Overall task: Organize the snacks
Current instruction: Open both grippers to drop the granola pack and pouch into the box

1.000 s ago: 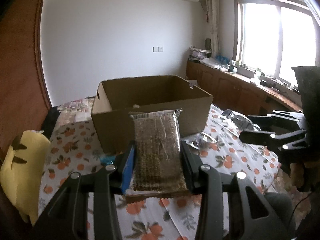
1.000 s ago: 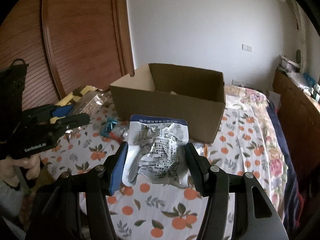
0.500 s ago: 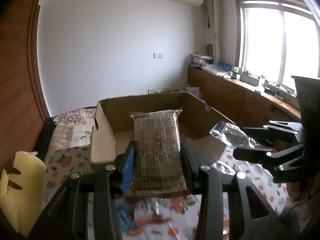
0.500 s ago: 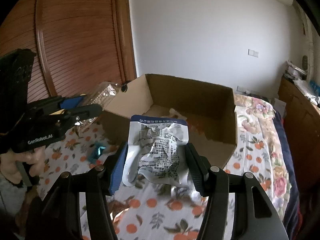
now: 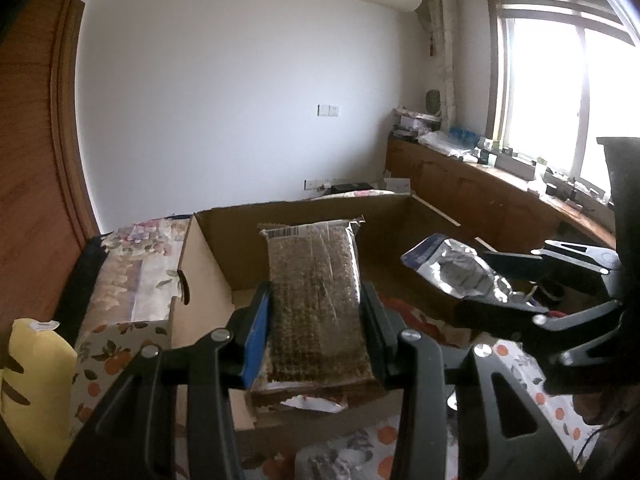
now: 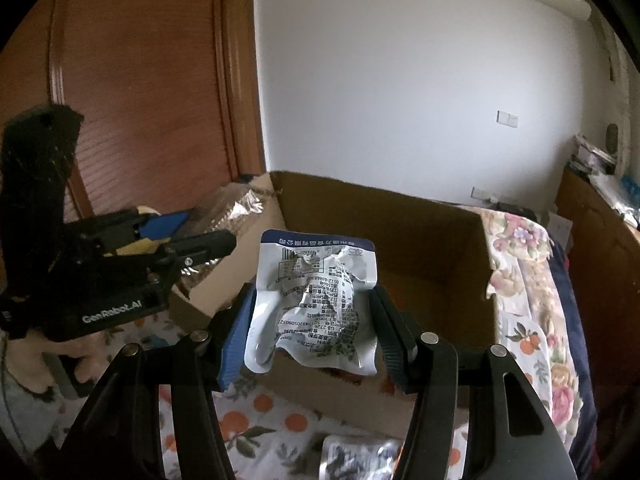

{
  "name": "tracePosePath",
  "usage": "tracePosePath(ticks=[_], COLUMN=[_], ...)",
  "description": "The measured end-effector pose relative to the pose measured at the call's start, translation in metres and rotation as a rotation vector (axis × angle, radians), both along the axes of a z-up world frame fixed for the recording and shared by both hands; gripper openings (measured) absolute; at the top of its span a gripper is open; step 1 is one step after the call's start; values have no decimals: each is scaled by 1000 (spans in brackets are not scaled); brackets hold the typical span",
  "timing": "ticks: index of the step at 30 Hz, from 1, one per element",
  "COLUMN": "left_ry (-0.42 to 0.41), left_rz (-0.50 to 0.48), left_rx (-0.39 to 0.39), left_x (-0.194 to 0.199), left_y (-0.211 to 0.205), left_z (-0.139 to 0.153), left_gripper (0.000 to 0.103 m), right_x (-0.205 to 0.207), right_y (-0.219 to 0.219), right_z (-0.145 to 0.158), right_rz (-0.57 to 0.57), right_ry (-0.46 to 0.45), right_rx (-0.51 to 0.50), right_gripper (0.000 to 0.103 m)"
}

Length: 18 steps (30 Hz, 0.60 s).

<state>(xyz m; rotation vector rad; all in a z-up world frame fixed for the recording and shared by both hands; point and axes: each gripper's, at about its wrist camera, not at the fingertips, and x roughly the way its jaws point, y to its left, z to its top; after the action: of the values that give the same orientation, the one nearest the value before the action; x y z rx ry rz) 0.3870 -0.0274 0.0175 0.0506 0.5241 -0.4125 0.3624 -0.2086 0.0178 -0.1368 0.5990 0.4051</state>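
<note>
My left gripper (image 5: 316, 312) is shut on a clear pack of brown grain bars (image 5: 314, 300) and holds it over the open cardboard box (image 5: 208, 256). My right gripper (image 6: 314, 320) is shut on a crumpled silver foil pouch (image 6: 316, 300) with a blue top edge, held above the box's near wall (image 6: 420, 240). The pouch also shows in the left wrist view (image 5: 456, 272), over the box's right side. The left gripper shows in the right wrist view (image 6: 188, 248) at the box's left corner.
The box stands on a bed with an orange-print sheet (image 6: 272, 412). Another silver pouch (image 6: 360, 456) lies on the sheet in front of the box. A yellow pillow (image 5: 36, 380) is at the left. A wooden cabinet (image 5: 480, 196) runs under the window.
Both grippers have moved forward and up with their packs, from in front of the box to over its opening. Both stay shut on what they hold.
</note>
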Motion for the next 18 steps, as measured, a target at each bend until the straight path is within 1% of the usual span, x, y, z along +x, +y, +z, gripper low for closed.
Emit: tracePosePath(ticks=[6,13,16,18], left_ry=[24,51,71,78], left_rz=[3,7,-2,0], left_rx=[8,28,24,23], left_x=[15,21,19,18], left_y=[0,-6,-9,-9], left_z=[-11,-20,-22,-24], left_gripper=[41,41,42,42], right_x=[18,38,38,35], right_y=[-4,-7,-10,-11], right_z=[-10,-23,-25,-25], right_rz=[-30,-69,-85,-93], right_ry=[25,75,94,90], right_rx=[27,-2,17,28], right_gripper=[58,59,60,61])
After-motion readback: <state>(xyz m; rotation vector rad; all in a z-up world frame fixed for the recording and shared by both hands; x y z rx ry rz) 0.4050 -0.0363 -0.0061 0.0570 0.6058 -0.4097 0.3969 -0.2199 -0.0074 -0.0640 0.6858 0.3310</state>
